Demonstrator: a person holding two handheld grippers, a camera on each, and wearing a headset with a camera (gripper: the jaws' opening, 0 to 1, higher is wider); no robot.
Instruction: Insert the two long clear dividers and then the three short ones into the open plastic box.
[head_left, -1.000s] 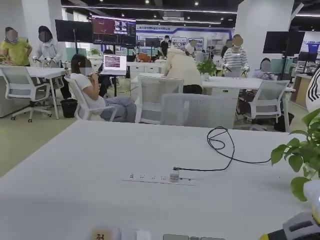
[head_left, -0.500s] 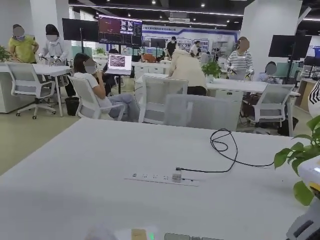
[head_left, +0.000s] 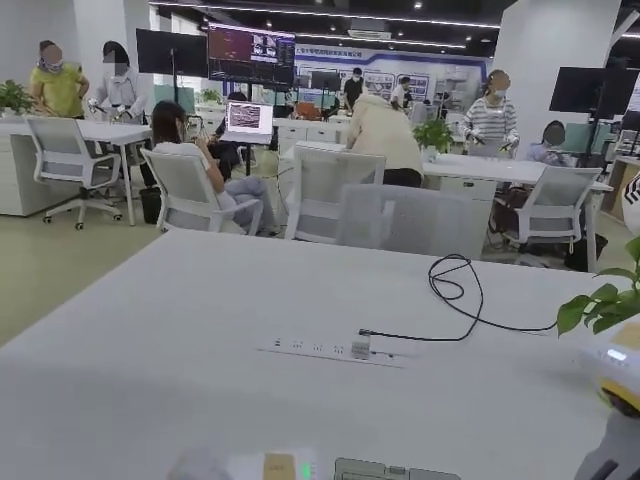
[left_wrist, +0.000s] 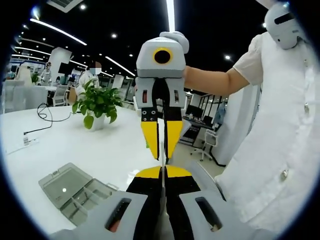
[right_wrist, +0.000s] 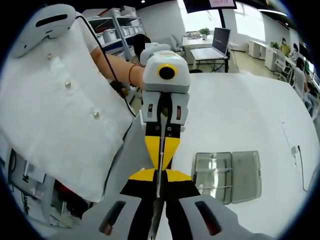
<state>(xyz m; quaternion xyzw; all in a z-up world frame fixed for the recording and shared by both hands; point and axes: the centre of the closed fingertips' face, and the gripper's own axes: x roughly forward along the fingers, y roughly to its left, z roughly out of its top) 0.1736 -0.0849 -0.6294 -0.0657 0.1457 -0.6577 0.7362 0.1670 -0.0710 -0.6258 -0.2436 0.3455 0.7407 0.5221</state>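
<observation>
The clear plastic box (left_wrist: 75, 192) lies open and flat on the white table (left_wrist: 75, 145), lid beside tray. Thin clear partitions show as lines inside the tray half (right_wrist: 212, 176); I cannot tell how many. Both grippers are held up in front of the person's white shirt, away from the box. They point at each other tip to tip. My left gripper (left_wrist: 162, 170) is shut with nothing visible between its fingers, and my right gripper (left_wrist: 162, 155) meets it from above, also shut. From the other side, the right gripper (right_wrist: 159, 174) faces the left gripper (right_wrist: 161, 164).
A power strip (head_left: 335, 349) is set into the table (head_left: 200, 330), with a black cable (head_left: 460, 300) looping from it. A potted plant (left_wrist: 95, 102) stands on the table's far part. Chairs, desks and several people fill the room behind.
The head camera has drifted slightly, so the whole scene shifted. The gripper part at the lower right of the head view has slid toward the frame edge. Nothing on the table moved.
</observation>
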